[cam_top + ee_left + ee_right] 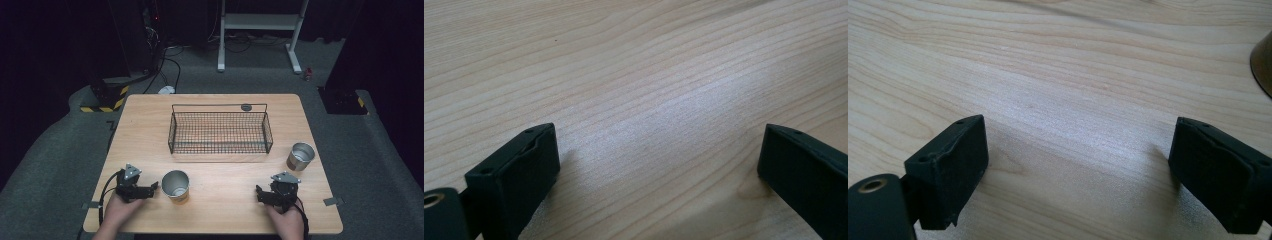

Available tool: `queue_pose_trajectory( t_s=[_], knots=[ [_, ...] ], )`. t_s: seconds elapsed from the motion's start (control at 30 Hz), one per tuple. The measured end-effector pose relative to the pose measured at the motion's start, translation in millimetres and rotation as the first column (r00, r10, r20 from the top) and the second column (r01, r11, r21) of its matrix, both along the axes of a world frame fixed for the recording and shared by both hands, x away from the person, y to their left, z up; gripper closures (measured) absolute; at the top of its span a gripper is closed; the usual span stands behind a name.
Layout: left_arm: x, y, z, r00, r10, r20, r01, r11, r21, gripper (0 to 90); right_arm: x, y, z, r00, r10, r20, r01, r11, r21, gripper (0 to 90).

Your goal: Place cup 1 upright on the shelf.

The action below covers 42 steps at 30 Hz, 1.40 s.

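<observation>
Cups not yet grasped: shiny round metal cup (pixel 175 185) sits just beside left tool (pixel 154 187), jaws wide; right tool (pixel 258 192) wide, empty. Black wire basket (pixel 220 132) beyond the cup holds nothing.

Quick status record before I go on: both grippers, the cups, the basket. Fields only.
left gripper: open, holds nothing, resting low at the near left of the table, jaws pointing toward the near cup
right gripper: open, holds nothing, near right
near cup: metal, upright, just right of the left gripper
far cup: metal, upright, right of the basket
wire basket: mid-table, nothing inside
</observation>
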<state>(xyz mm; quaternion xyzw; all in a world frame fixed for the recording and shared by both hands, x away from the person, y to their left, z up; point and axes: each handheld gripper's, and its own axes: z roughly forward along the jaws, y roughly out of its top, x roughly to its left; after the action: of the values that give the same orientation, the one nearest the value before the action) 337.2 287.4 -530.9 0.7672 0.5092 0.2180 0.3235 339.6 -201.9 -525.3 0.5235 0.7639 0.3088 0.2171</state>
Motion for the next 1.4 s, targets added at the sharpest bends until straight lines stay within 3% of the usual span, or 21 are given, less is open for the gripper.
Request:
queue_pose_trajectory(
  t_s=[0.4, 0.53, 0.7, 0.87, 1.0, 1.03, 1.07, 1.27, 1.3, 1.4],
  knots=[
    [0.0, 0.7, 0.2, 1.0000, 0.003, 0.001, -0.003, 1.0000, 0.007, 3.6, 0.1, 0.0, 0.0, 1.0000, 0.004, 0.001, -0.004, 1.000, -0.001, 9.2],
    [-1.8, 0.9, 0.0, 0.9989, 0.048, -0.001, -0.048, 0.9989, 0.003, 3.0, 0.1, 0.0, 0.0, 1.0000, 0.003, 0.001, -0.003, 1.000, -0.001, 9.3],
    [-2.8, 1.5, 0.2, 0.9990, 0.045, -0.001, -0.045, 0.9990, 0.005, 3.3, 0.2, 0.1, 0.0, 1.0000, 0.003, 0.001, -0.003, 1.000, -0.001, 9.2],
    [-2.2, 2.3, 1.2, 0.9990, 0.043, -0.013, -0.043, 0.9990, 0.013, 2.3, 0.2, 0.1, 0.0, 1.0000, 0.003, 0.001, -0.003, 1.000, -0.001, 9.2],
    [-2.6, 3.2, 4.0, 0.9985, 0.030, -0.047, -0.029, 0.9994, 0.018, 0.6, 0.2, 0.1, 0.0, 1.0000, 0.002, 0.001, -0.002, 1.000, -0.001, 9.2],
    [-3.8, 4.4, 8.2, 0.9995, 0.008, -0.032, -0.009, 0.9998, -0.016, 0.6, 0.2, 0.2, 0.0, 1.0000, 0.002, 0.001, -0.002, 1.000, -0.001, 9.2],
    [-3.8, 4.4, 8.2, 0.9995, 0.008, -0.032, -0.009, 0.9998, -0.016, 0.6, 0.2, 0.2, 0.0, 1.0000, 0.002, 0.001, -0.002, 1.000, -0.001, 9.2],
    [-12.9, 6.7, 29.5, 0.9956, -0.039, 0.085, 0.047, 0.9943, -0.095, 0.5, 0.2, 0.3, 0.0, 1.0000, 0.002, 0.001, -0.002, 1.000, -0.001, 9.3],
    [-14.1, 5.9, 31.3, 0.9949, -0.043, 0.091, 0.053, 0.9919, -0.116, 0.5, 0.2, 0.3, 0.0, 1.0000, 0.002, 0.001, -0.002, 1.000, -0.001, 9.3],
    [-16.9, 3.4, 36.9, 0.9928, -0.060, 0.104, 0.072, 0.9903, -0.118, 0.5, 0.2, 0.3, 0.0, 1.0000, 0.002, 0.001, -0.002, 1.000, -0.001, 9.3]
  ],
)
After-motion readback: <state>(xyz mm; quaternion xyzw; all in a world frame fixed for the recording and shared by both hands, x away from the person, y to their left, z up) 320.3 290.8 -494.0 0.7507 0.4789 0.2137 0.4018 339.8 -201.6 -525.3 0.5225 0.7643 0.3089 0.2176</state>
